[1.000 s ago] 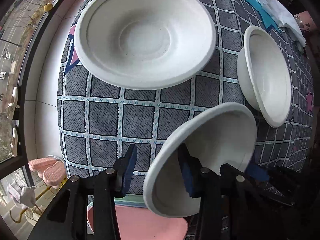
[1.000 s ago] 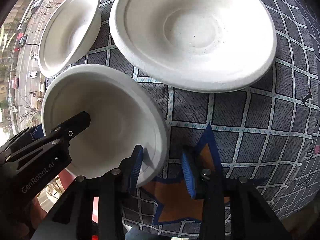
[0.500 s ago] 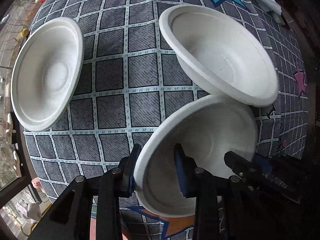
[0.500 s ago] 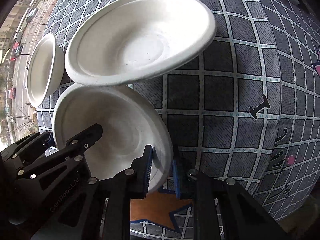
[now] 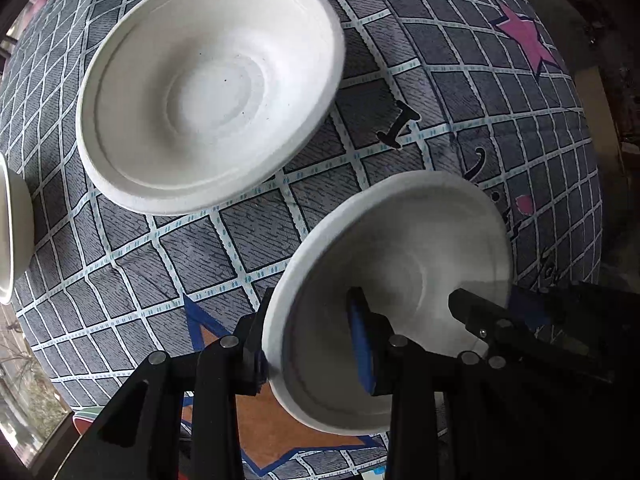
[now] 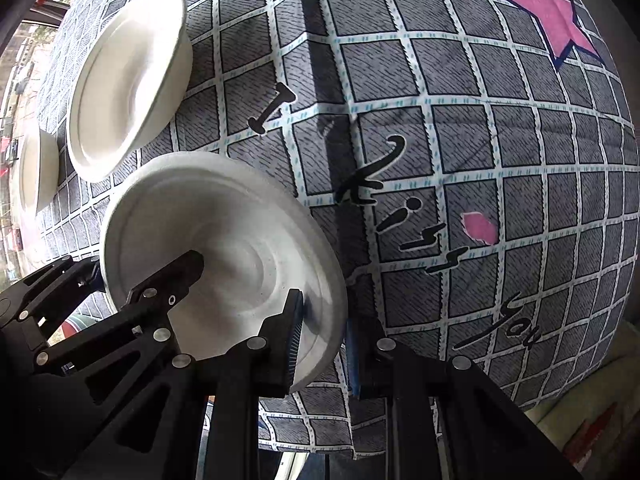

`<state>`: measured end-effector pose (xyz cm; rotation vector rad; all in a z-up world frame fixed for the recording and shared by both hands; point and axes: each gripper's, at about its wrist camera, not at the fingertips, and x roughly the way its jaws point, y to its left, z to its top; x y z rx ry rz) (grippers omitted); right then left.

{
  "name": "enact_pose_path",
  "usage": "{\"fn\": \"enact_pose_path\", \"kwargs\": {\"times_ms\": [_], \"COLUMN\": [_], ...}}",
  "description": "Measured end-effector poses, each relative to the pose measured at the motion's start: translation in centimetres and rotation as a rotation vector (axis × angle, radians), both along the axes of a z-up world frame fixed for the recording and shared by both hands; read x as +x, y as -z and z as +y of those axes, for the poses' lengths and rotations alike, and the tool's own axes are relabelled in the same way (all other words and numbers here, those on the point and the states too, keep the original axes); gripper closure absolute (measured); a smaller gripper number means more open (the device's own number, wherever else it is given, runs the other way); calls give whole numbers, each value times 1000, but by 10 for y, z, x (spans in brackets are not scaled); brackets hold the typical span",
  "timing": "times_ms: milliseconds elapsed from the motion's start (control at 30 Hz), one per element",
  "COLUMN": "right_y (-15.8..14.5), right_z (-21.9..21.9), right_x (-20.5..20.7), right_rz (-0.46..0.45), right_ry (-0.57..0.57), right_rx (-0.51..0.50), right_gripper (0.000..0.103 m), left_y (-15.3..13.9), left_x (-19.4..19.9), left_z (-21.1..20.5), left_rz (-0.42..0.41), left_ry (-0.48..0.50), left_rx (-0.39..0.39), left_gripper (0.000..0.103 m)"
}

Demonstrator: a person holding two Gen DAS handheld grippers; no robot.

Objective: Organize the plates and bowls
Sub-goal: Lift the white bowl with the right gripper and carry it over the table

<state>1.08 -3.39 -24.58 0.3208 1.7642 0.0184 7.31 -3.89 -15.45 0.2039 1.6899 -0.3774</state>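
Note:
Both grippers hold one white paper bowl [image 5: 404,248] above the checked tablecloth. My left gripper [image 5: 308,340] is shut on its left rim, one finger inside and one outside. My right gripper [image 6: 324,340] is shut on the opposite rim of the same bowl [image 6: 224,232]. A larger white bowl [image 5: 208,88] lies on the table to the upper left, and it also shows in the right wrist view [image 6: 124,96]. A third white bowl [image 6: 36,172] sits at the far left, and its edge shows in the left wrist view [image 5: 12,236].
The table is covered by a grey checked cloth [image 6: 460,140] with pink and blue stars and black lettering. The table's right edge drops off near a beige surface [image 6: 592,420]. A window side lies to the left [image 5: 24,412].
The held bowl has been carried to the right across the table by both grippers. The two bowls on the table have slid toward the left of both views.

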Motion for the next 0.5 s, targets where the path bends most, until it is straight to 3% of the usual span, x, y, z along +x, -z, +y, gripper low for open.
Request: {"fn": "enact_pose_path", "kwargs": {"times_ms": [133,267,367,433,500], "right_y": [6,11,11,10,3], "right_z": [-5,3,18,33,40], "right_x": [-9,-43,-58,-61,-69], "right_rz": [29,53,52,33,11], "right_ry": [17,-2,-23,-43,-51], "right_rx": [11,25,39,17,1], "right_gripper": [82,82,82,82,80], "left_y": [0,3,1,-1,-10], "left_x": [-29,-71,-90,-108,-115], "left_z": [-10,-4,12,27,44], "left_rz": [14,22,3,-36,-69], "left_ry": [33,52,49,39,18], "left_rx": [7,18,37,54,43], "left_gripper": [66,64,48,27,22]}}
